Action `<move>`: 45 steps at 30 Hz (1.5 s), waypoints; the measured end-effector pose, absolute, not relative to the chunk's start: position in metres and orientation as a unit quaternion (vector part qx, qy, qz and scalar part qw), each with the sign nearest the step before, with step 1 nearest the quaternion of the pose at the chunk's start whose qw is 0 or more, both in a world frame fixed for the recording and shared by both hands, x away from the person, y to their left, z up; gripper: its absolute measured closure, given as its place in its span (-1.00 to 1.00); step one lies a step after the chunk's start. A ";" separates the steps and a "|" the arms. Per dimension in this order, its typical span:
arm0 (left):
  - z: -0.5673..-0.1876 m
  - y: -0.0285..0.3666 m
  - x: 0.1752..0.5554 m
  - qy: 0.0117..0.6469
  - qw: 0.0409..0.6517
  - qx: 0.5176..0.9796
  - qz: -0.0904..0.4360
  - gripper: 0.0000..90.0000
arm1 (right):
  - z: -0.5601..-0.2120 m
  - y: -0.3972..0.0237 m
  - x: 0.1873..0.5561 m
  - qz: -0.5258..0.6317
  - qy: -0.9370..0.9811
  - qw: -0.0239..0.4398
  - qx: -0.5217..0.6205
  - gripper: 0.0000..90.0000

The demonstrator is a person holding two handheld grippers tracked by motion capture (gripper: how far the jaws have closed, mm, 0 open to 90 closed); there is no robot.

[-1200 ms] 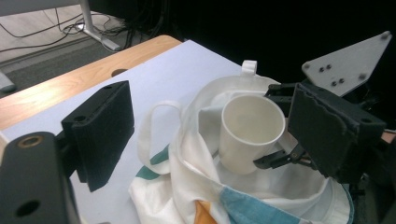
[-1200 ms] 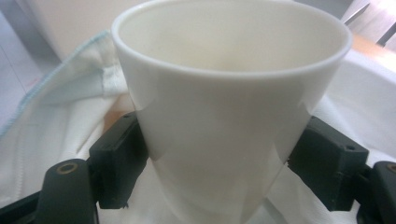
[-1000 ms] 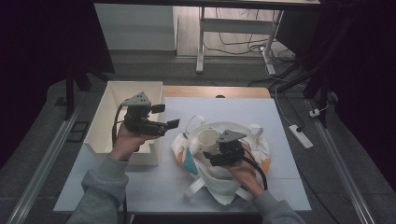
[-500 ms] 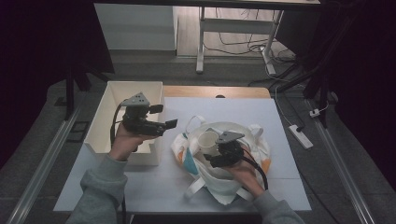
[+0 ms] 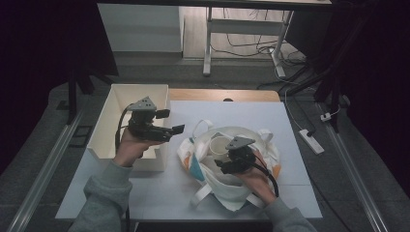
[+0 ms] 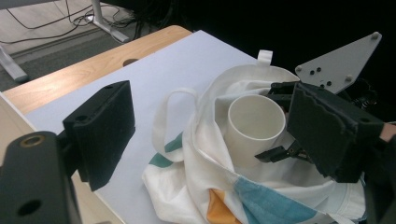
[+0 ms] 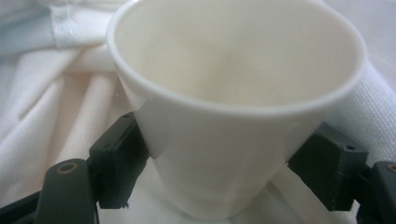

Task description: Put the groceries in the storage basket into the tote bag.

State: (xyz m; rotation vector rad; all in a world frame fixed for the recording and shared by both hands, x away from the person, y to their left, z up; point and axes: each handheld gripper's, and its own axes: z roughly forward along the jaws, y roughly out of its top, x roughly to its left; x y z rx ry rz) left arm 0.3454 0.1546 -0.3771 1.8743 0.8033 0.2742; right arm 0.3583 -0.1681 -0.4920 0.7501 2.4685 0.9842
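On the table [image 5: 290,121], cup [image 7: 233,107] sits between right tool [image 7: 224,172] jaws.

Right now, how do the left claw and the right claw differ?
The right claw grips the white cup by its sides, down inside the tote bag; the left claw is open and holds nothing. The left hovers beside the white box, above the table. Both are black and hand-held.

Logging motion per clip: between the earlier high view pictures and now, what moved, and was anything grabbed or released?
Very little changed. The left gripper drifted slightly toward the tote bag, open and empty, above the white box edge. The right gripper stayed inside the bag, its jaws on either side of the white paper cup. Nothing was released; bag, box and table kept their places.
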 end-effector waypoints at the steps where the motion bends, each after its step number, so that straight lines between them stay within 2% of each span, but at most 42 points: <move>1: -0.377 0.155 0.345 0.334 0.515 0.781 0.114 -0.65 | -0.492 -0.168 0.358 0.344 0.880 0.192 0.265 -0.50; 20: -0.379 0.153 0.346 0.332 0.511 0.785 0.111 -0.65 | -0.495 -0.173 0.359 0.319 0.888 0.209 0.258 -0.51; 24: -0.380 0.152 0.347 0.331 0.508 0.787 0.110 -0.65 | -0.493 -0.173 0.358 0.324 0.888 0.198 0.259 -0.62; 29: -0.381 0.150 0.347 0.329 0.505 0.791 0.108 -0.65 | -0.478 -0.178 0.348 0.347 0.880 0.194 0.260 -0.74; 33: -0.382 0.148 0.347 0.327 0.502 0.794 0.107 -0.65 | -0.461 -0.193 0.340 0.379 0.868 0.187 0.261 -0.74; 45: -0.386 0.139 0.344 0.316 0.480 0.811 0.106 -0.64 | -0.435 -0.231 0.334 0.419 0.845 0.189 0.274 -0.62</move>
